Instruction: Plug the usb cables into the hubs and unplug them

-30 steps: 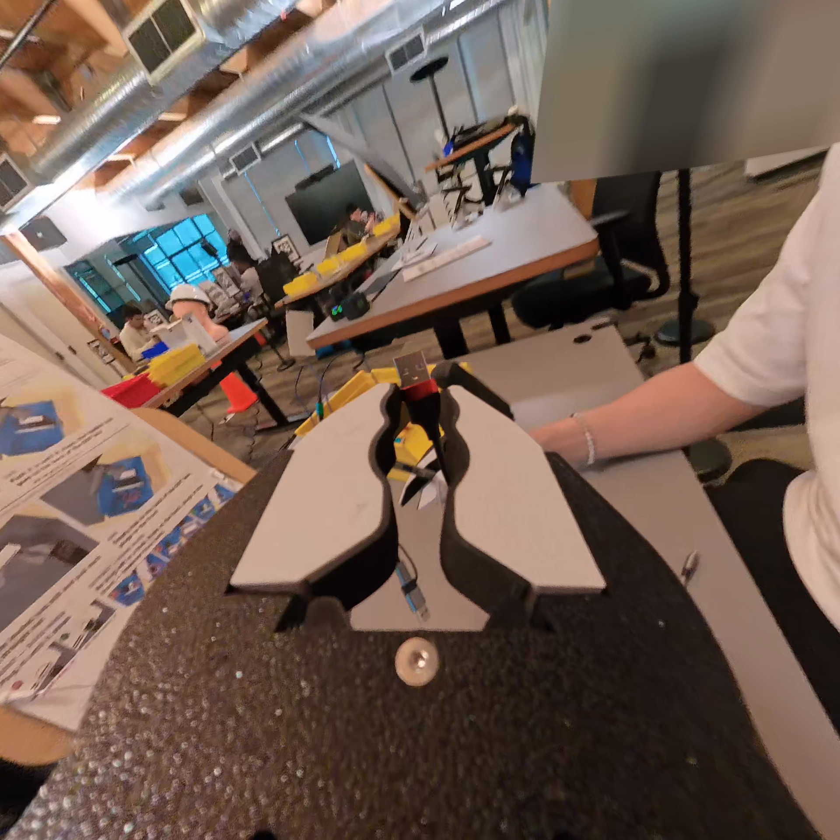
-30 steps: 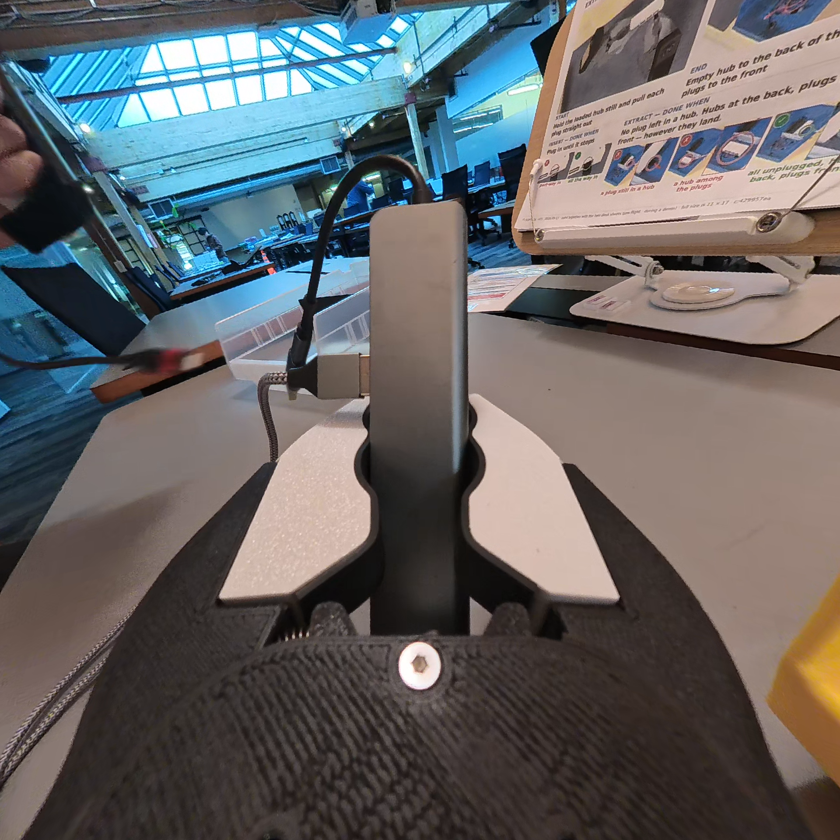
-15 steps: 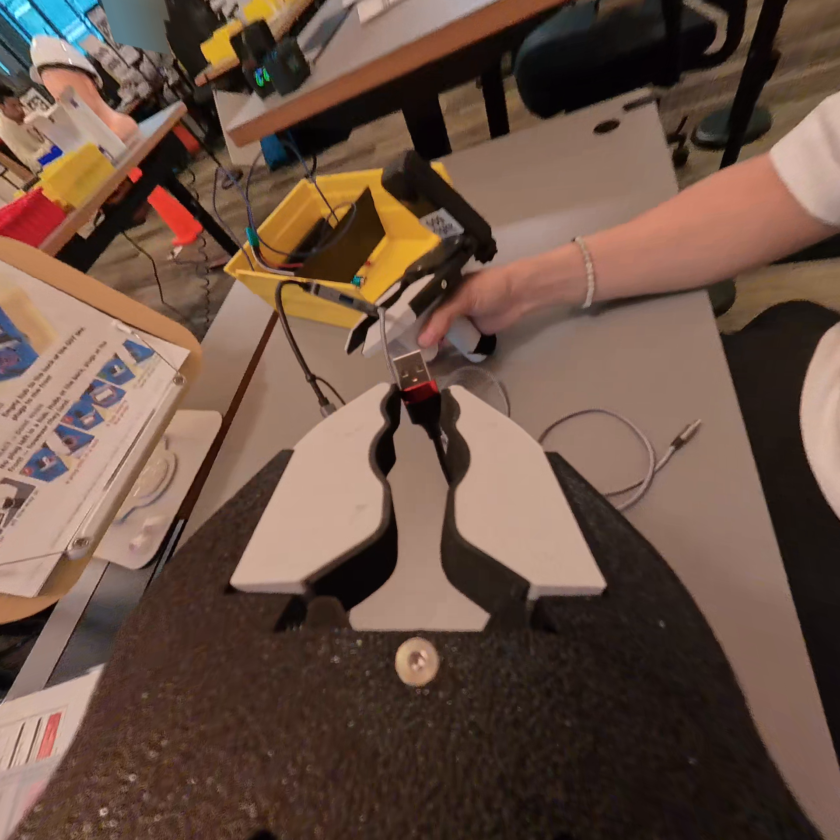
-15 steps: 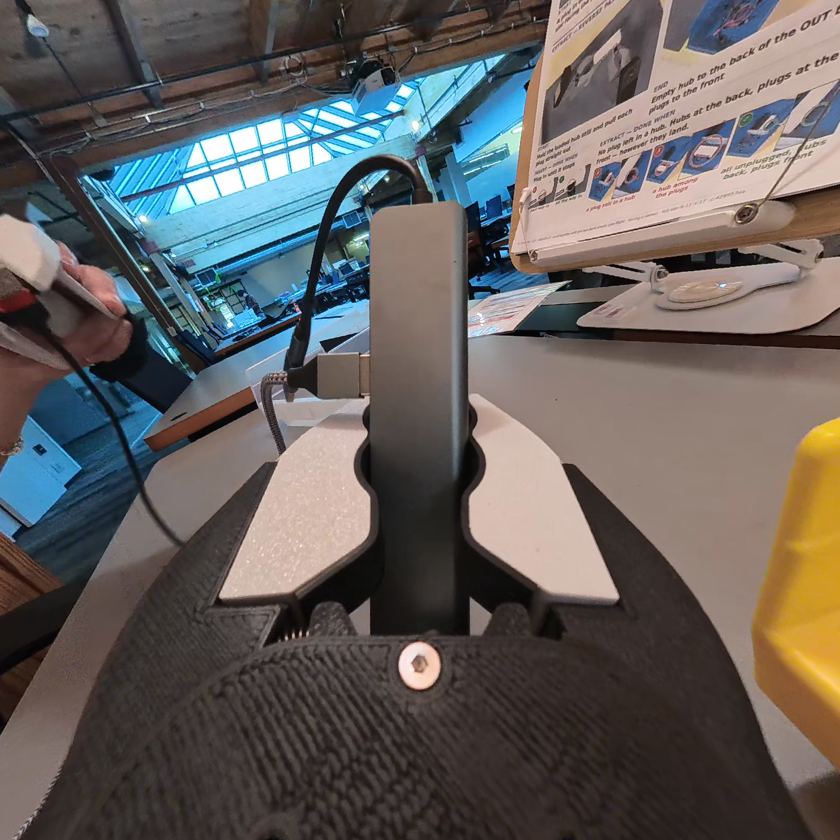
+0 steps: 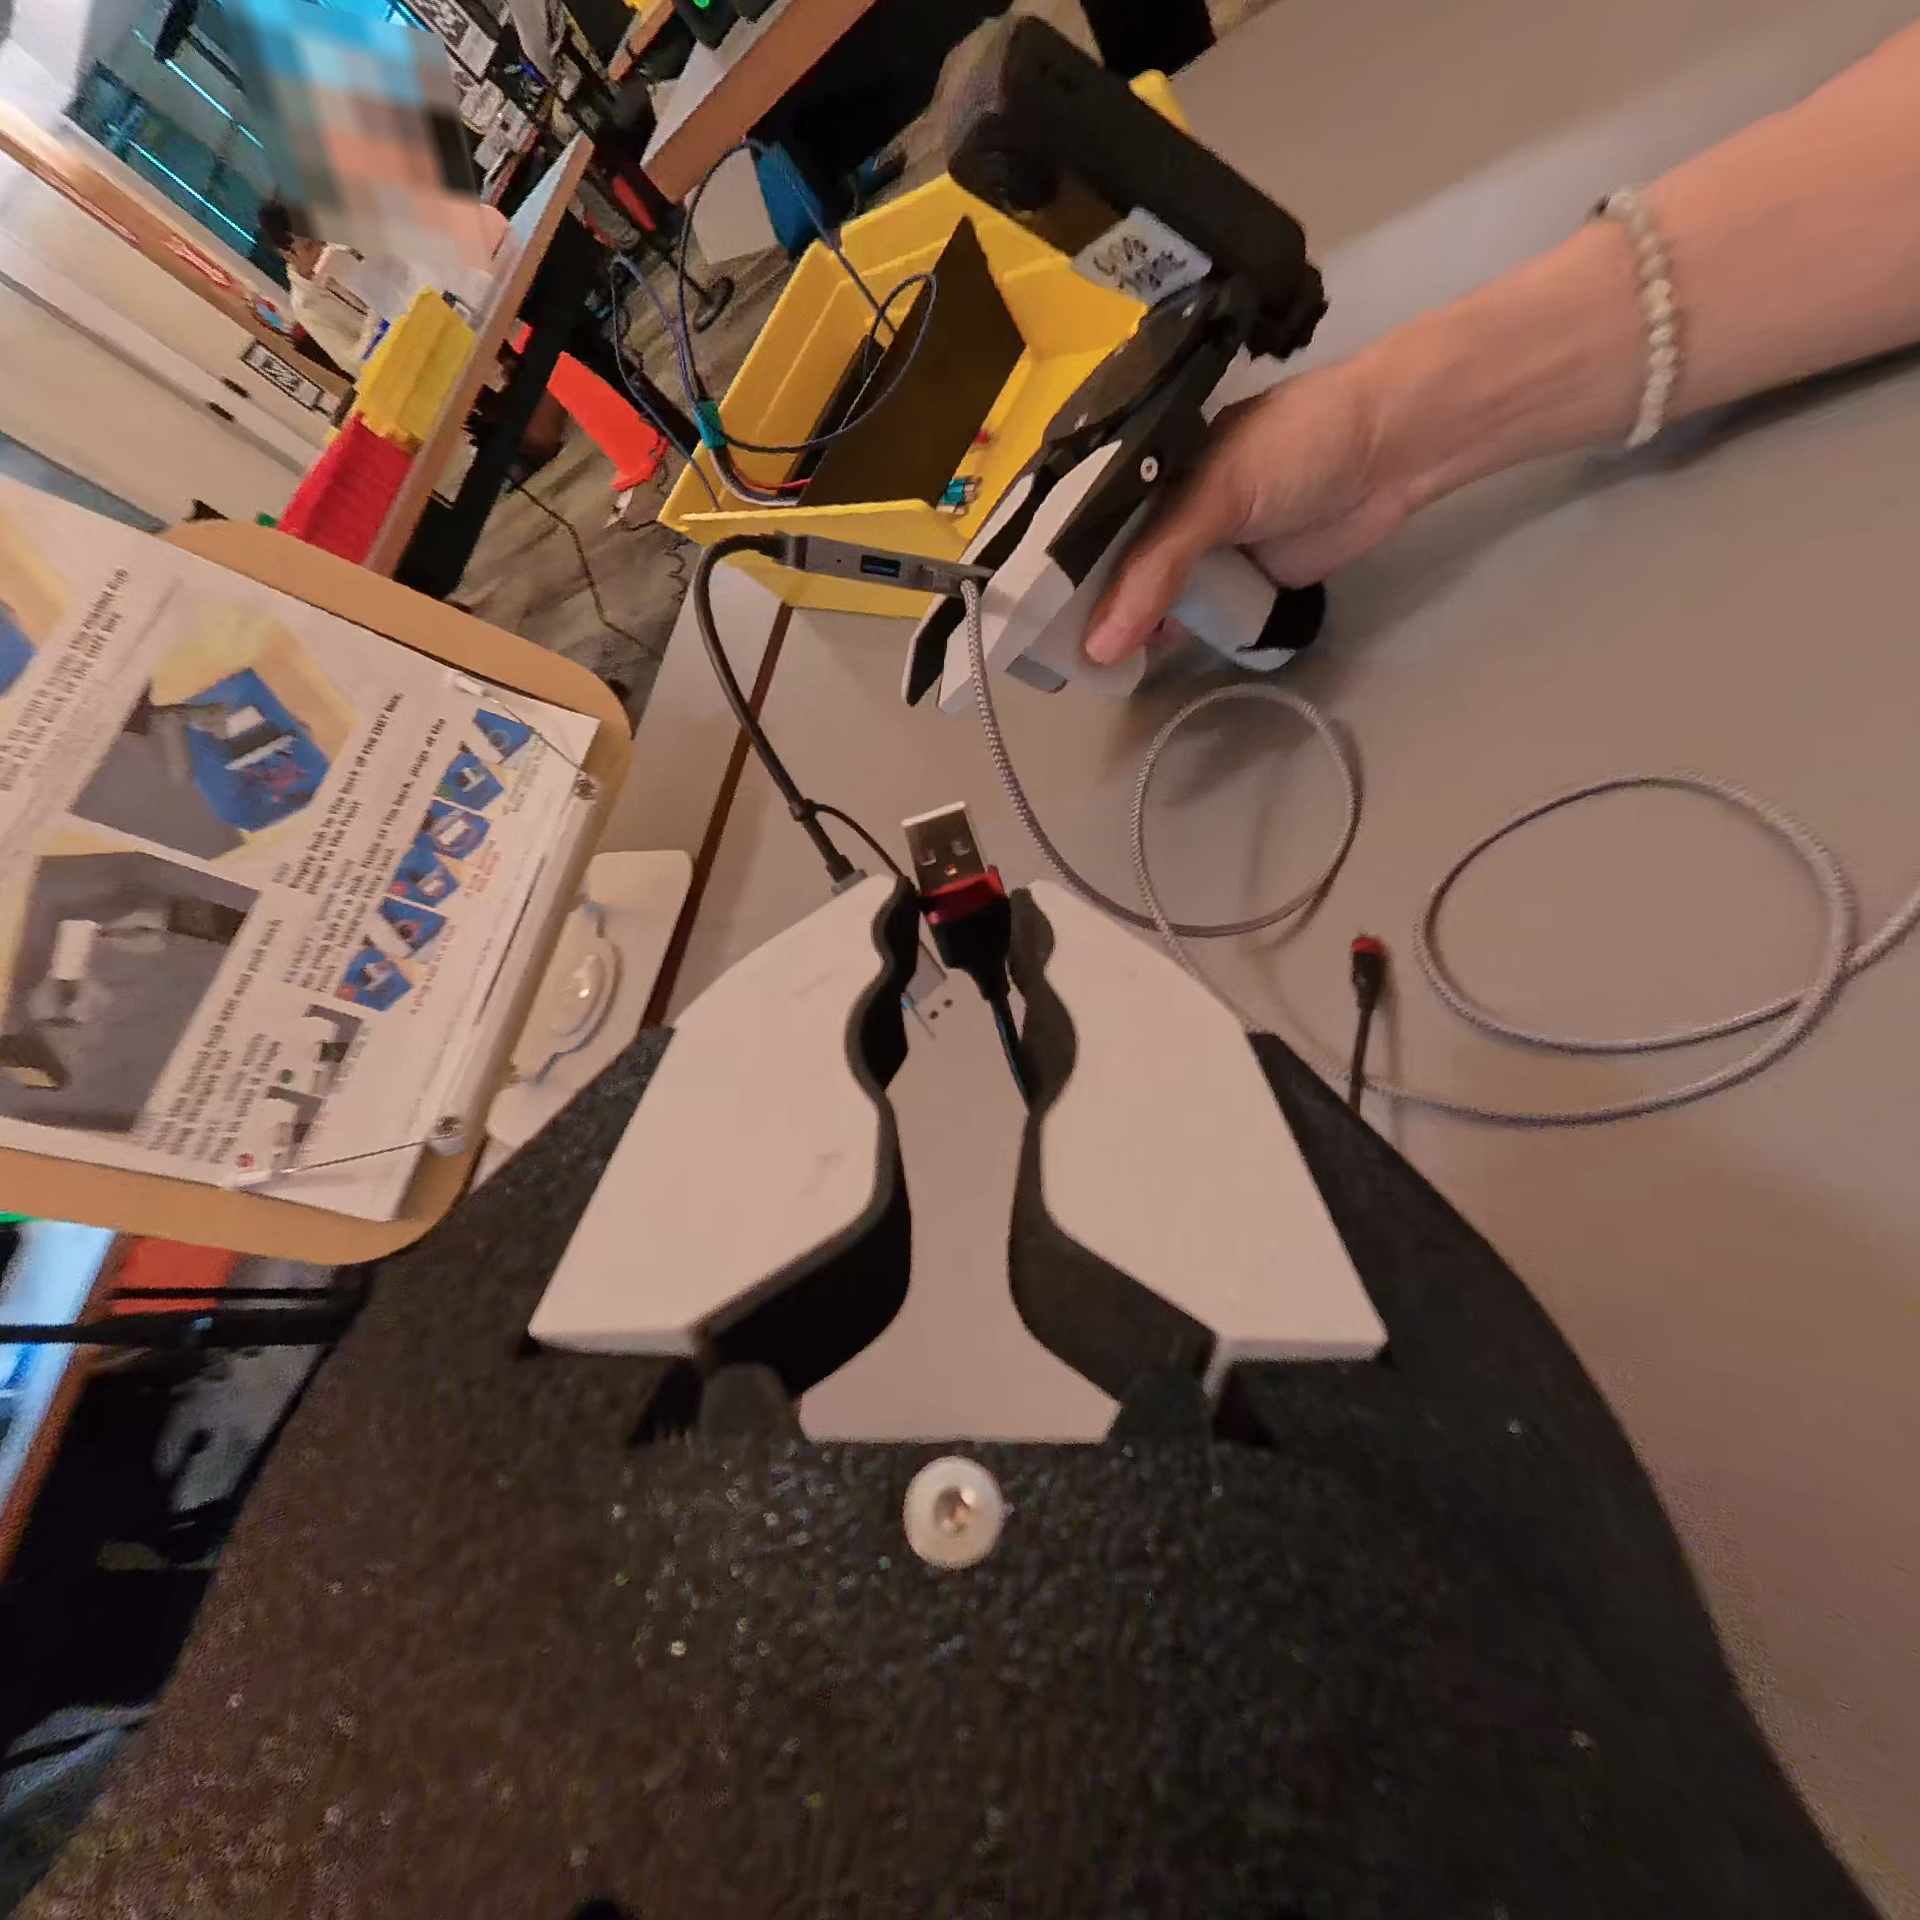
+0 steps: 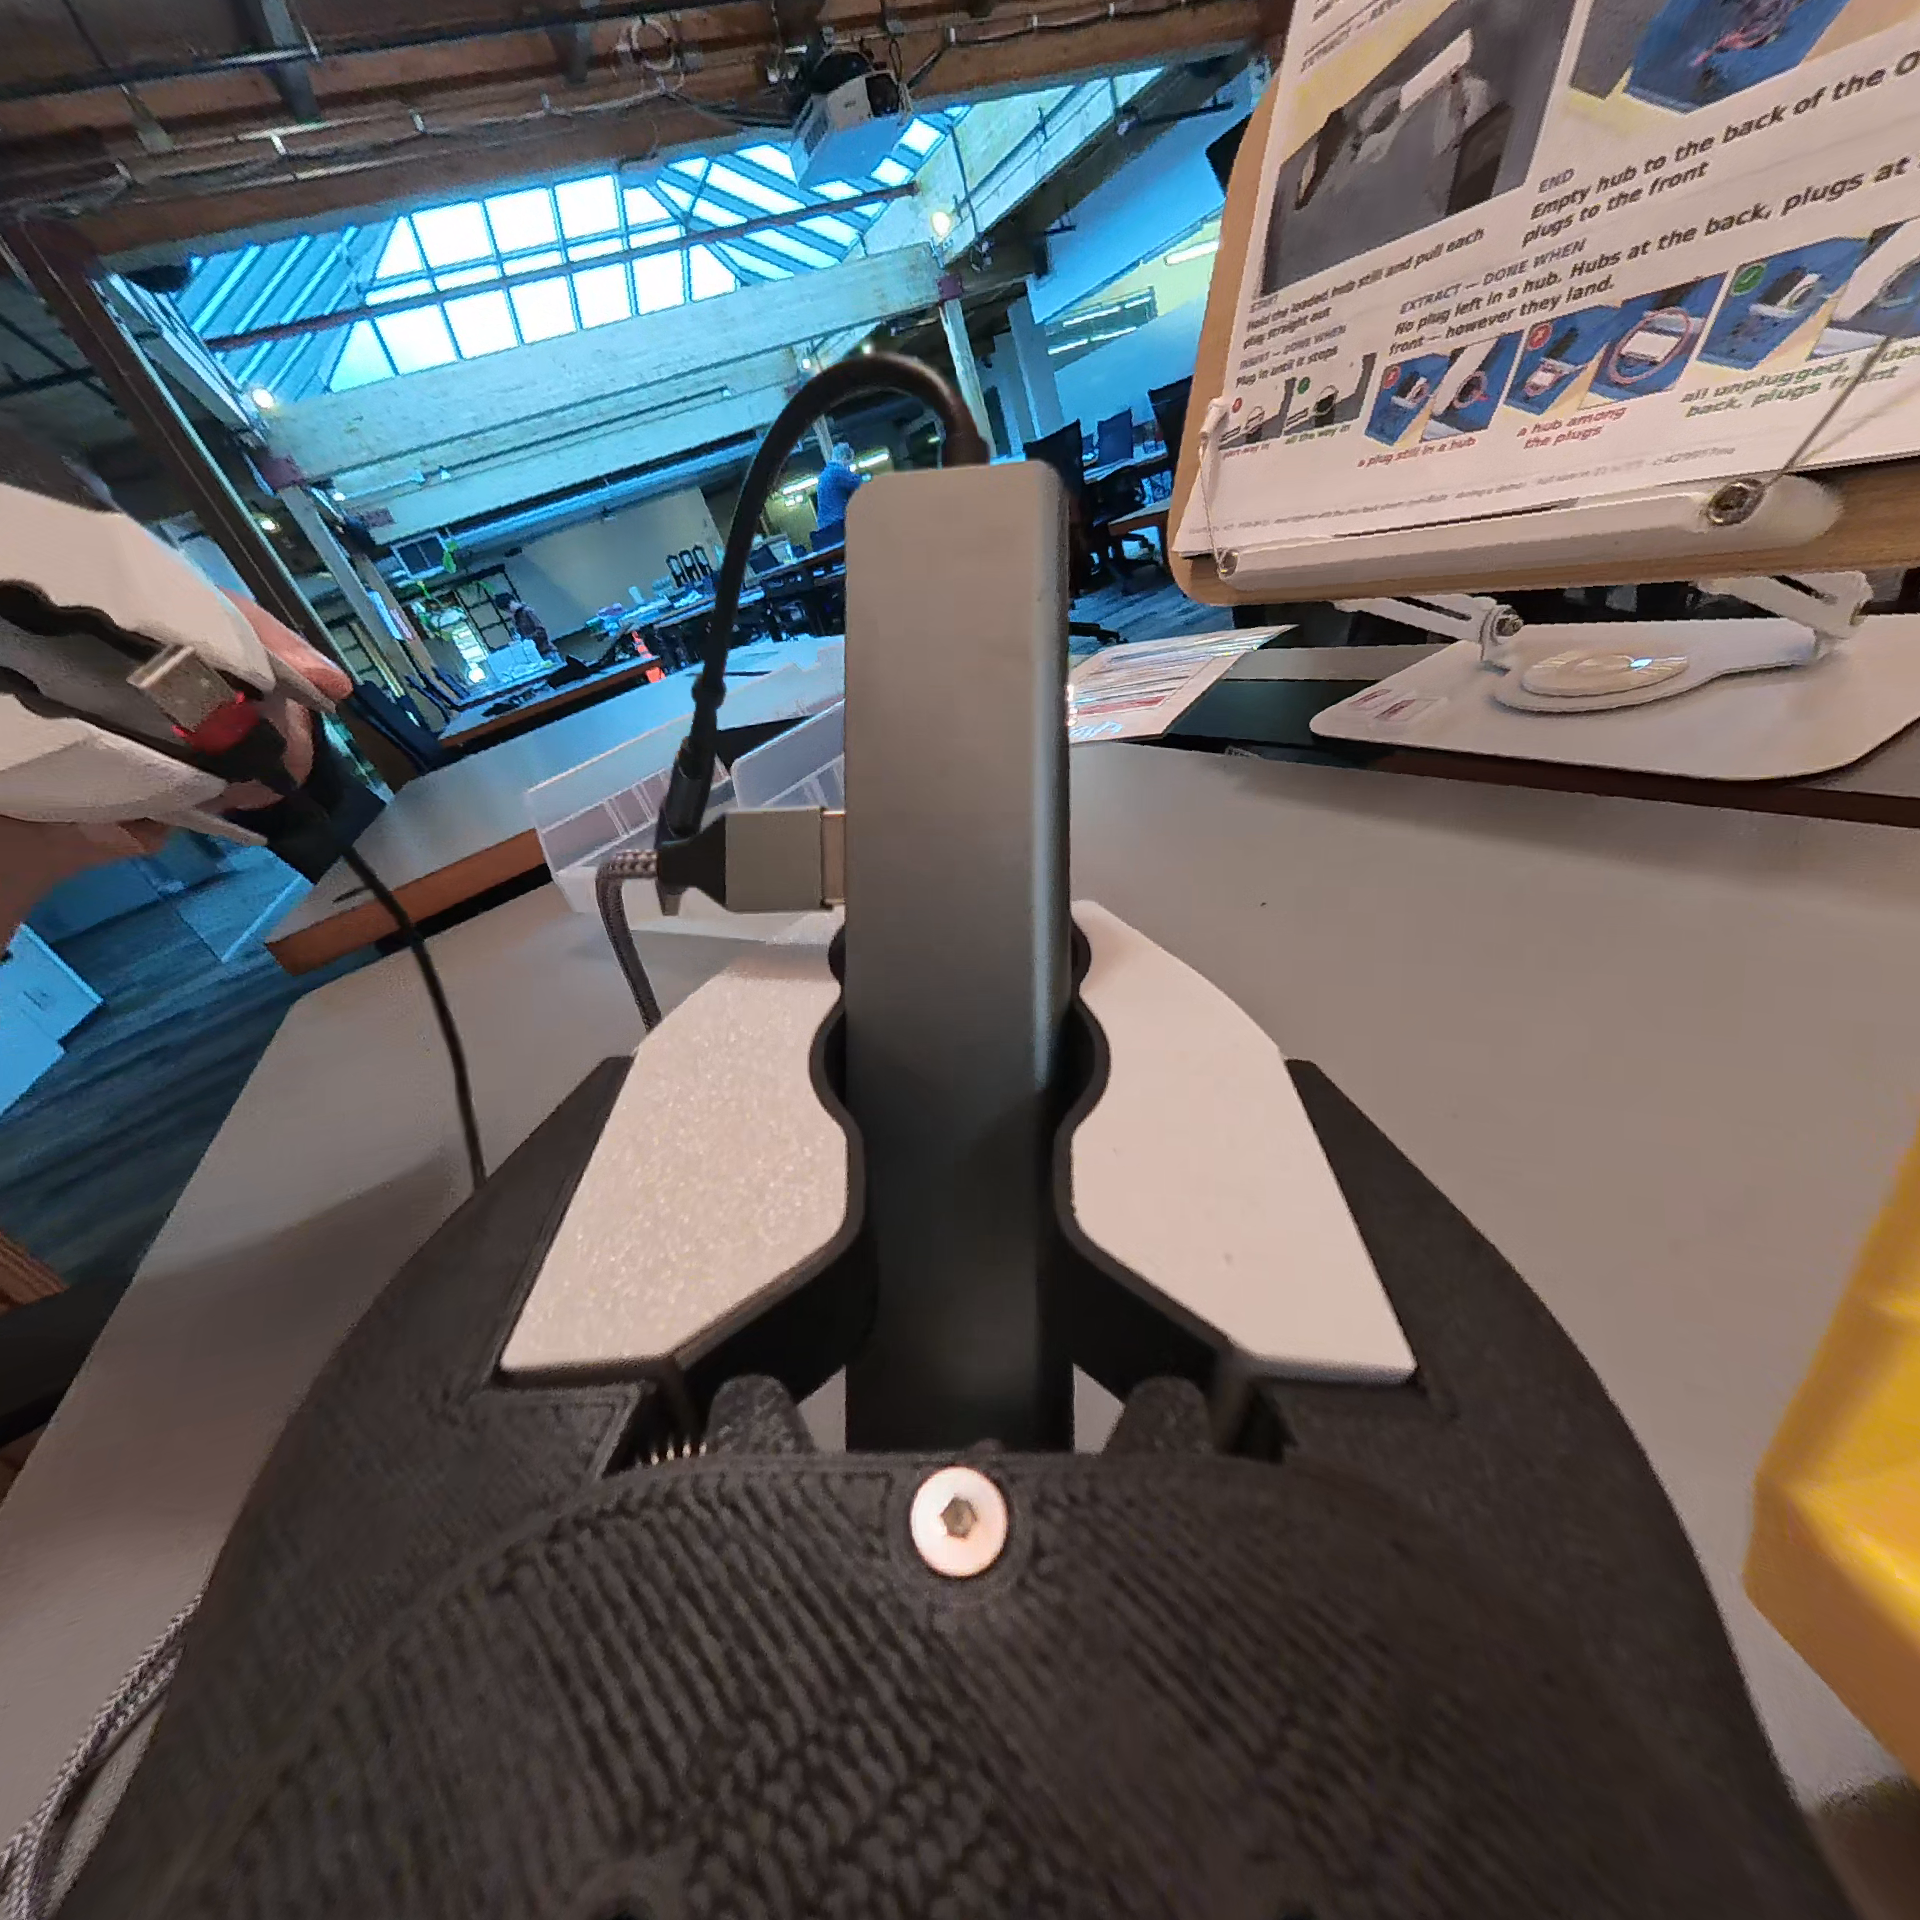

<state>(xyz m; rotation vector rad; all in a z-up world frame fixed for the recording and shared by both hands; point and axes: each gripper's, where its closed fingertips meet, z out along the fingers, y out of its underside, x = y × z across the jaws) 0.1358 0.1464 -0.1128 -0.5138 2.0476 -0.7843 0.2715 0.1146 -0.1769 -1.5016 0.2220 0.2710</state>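
Observation:
My left gripper (image 5: 954, 920) is shut on a red-and-black USB plug (image 5: 948, 868), metal end pointing forward, its black cable trailing back between the fingers. My right gripper (image 6: 956, 961) is shut on a grey hub (image 6: 956, 790) held upright. A grey plug (image 6: 774, 857) with a braided cable sits in the hub's left side. The hub's own black cable (image 6: 774, 488) loops from its top. In the left wrist view the right gripper (image 5: 1023, 597) holds the hub (image 5: 868, 566) ahead of the plug. In the right wrist view the left gripper (image 6: 99, 717) and red plug (image 6: 192, 691) are left of the hub, apart from it.
A yellow bin (image 5: 831, 416) with cables stands behind the hub and shows at the right edge (image 6: 1849, 1455). The braided cable (image 5: 1558, 935) lies coiled on the grey table (image 5: 1610, 1299). A red-tipped cable end (image 5: 1366, 951) lies nearby. An instruction board (image 5: 270, 883) stands left. About 15 cm separates my left fingertips from my right.
My left gripper has tipped down from the room toward the table and brought the red plug nearer the hub. The right gripper still holds the hub upright, shifted slightly.

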